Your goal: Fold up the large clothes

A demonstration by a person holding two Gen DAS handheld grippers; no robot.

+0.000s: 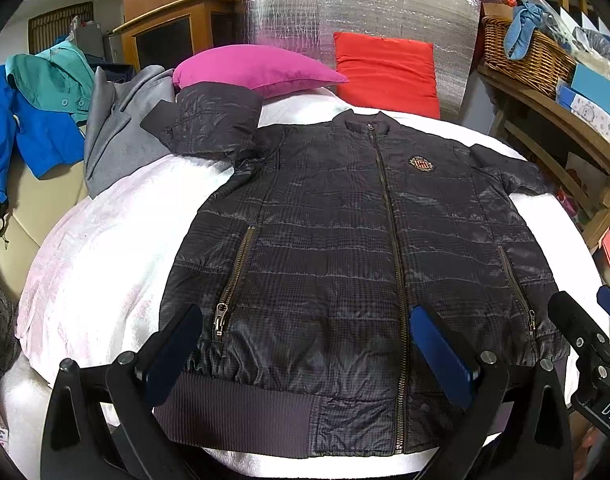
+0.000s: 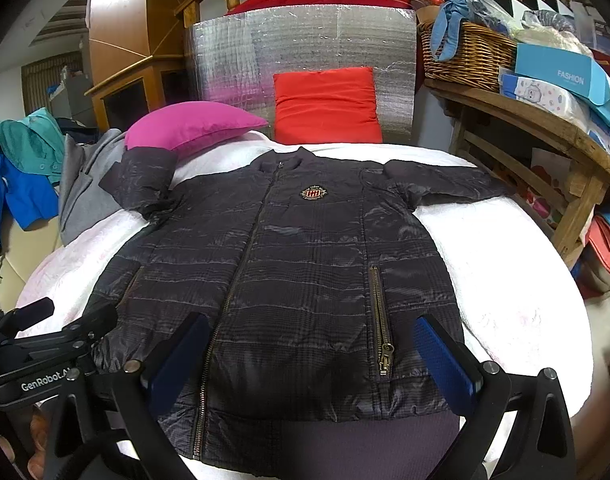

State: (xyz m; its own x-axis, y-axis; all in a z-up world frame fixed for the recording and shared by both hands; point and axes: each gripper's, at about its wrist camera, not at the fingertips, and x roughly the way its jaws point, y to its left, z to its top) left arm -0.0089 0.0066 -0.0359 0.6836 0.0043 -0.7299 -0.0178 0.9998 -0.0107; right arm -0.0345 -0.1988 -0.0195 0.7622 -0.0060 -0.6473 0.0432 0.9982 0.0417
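black tool (image 1: 305,354), blue pads (image 1: 441,356), silver screws

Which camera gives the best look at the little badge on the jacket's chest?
The right wrist view: the badge sits near the middle there, larger and sharper. In the left wrist view the same badge is smaller and off to the right on the jacket.

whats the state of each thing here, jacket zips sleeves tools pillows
jacket: flat, face up, unfolded
front zip: closed
pocket zips: closed
sleeve by pink pillow: bent back on itself
other sleeve: stretched sideways
left tool: open, above the hem
right tool: open, above the hem
pink pillow: lying flat
red pillow: leaning upright
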